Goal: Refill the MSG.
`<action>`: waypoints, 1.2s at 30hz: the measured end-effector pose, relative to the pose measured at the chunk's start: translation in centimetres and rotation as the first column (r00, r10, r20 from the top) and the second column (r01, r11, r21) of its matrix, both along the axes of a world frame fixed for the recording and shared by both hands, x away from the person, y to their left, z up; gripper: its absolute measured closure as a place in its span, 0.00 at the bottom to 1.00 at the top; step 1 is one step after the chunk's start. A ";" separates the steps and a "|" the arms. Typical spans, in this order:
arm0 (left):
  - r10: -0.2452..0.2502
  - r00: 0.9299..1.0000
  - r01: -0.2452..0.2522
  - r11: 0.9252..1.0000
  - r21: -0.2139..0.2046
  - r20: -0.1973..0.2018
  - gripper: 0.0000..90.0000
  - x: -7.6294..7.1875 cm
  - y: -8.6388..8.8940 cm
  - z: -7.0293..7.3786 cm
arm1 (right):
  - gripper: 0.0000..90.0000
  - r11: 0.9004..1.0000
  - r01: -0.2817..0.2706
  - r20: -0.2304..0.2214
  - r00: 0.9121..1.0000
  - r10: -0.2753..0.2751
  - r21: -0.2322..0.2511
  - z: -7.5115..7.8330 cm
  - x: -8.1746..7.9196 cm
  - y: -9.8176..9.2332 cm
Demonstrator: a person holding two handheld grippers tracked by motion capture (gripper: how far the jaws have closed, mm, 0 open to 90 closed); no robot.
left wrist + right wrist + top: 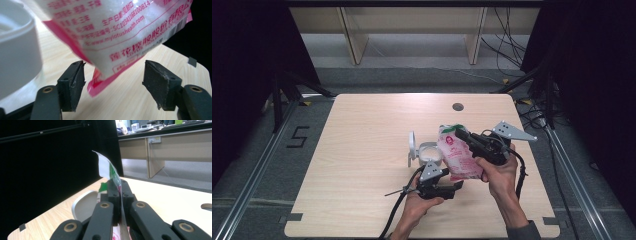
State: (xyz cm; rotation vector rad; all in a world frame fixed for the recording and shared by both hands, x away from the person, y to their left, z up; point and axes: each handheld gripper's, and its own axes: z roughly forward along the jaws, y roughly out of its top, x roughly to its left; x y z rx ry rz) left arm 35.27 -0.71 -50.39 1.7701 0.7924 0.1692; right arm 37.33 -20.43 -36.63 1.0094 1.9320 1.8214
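A pink and white bag of white grains (457, 155) hangs tilted over the table, red print on its side (120, 32). My right gripper (458, 133) is shut on the bag's top edge, whose white and green strip (106, 168) sticks up past the closed jaws (117, 185). My left gripper (456, 186) lies low under the bag, open. In the left gripper view the bag's pink bottom corner (96, 86) hangs between the two pads (114, 65) with a gap on each side. A white round container (428, 154) with its hinged lid up stands just left of the bag.
The container's white wall (17, 57) is close on the left of the left gripper's jaws. Its raised lid (83, 206) shows beyond the right gripper. The wooden table (362, 150) has a cable hole (457, 106) near its far edge. Black cables trail from both grippers toward the near edge.
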 end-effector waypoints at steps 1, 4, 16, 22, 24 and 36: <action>-0.006 1.000 0.006 1.000 -0.019 -0.007 0.36 -0.2 0.4 -0.1 | 1.00 1.000 0.006 0.009 1.000 -0.005 -0.004 -0.2 0.1 0.0; 0.001 1.000 -0.001 1.000 -0.026 -0.009 0.35 -0.5 0.9 0.0 | 1.00 1.000 0.007 -0.018 1.000 -0.007 -0.005 -0.2 0.0 0.0; 0.008 1.000 -0.008 1.000 -0.001 0.020 0.33 -2.0 3.2 0.2 | 1.00 0.999 0.024 -0.030 0.999 -0.024 -0.025 -1.7 0.4 -0.6; 0.054 0.997 -0.055 0.998 0.022 0.050 0.33 -2.9 4.5 0.6 | 1.00 0.999 0.033 -0.049 0.998 -0.033 -0.006 -2.7 0.0 -2.1; 0.061 0.996 -0.063 0.998 0.029 0.069 0.33 -3.0 4.7 0.7 | 1.00 0.999 0.041 -0.059 0.997 -0.041 -0.001 -2.7 -0.2 -2.2; 0.110 0.990 -0.114 0.993 0.041 0.090 0.33 -3.8 7.2 1.4 | 1.00 0.997 0.078 -0.049 0.996 -0.077 0.016 -3.4 -1.8 -5.0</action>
